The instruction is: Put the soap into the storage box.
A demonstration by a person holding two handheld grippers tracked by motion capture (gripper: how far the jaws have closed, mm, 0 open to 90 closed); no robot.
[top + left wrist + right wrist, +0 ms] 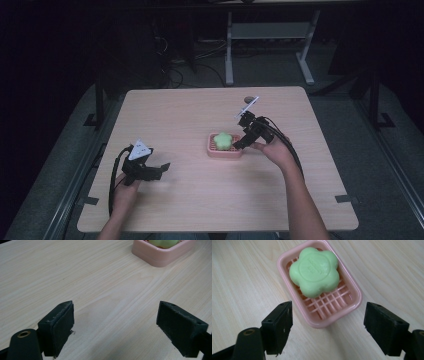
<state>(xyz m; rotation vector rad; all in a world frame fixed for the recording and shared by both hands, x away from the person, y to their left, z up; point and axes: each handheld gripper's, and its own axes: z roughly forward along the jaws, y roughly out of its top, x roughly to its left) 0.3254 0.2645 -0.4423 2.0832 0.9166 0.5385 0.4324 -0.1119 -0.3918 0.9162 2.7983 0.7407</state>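
In the middle of the table (165,115) stands a pink soap dish (224,151), and a green soap (222,141) shaped like a flower lies inside it. In the right gripper view the soap (313,271) rests on the slatted floor of the dish (352,287), toward the far end of it, so the near part of the grid is bare. Nothing else is in the dish.

The right gripper (239,144) is just beside the right end of the dish. Its fingers (277,325) are wide apart, one on each side of the near end of the dish, and they hold nothing. I cannot tell if they touch the rim; they look a little short of it.

The left gripper (161,169) is well apart from the dish, low over the bare table near the person's left hand (125,192). Its fingers (57,326) are also apart and empty, with only wood between them. A corner of the dish (160,257) shows far ahead in this view.

My judgement is that the work is at an early or at a closing point: the soap sits in its dish and no gripper has a grasp on anything. If the soap or the dish must be moved, the whole of this is left to do. The right gripper is the one placed for it.
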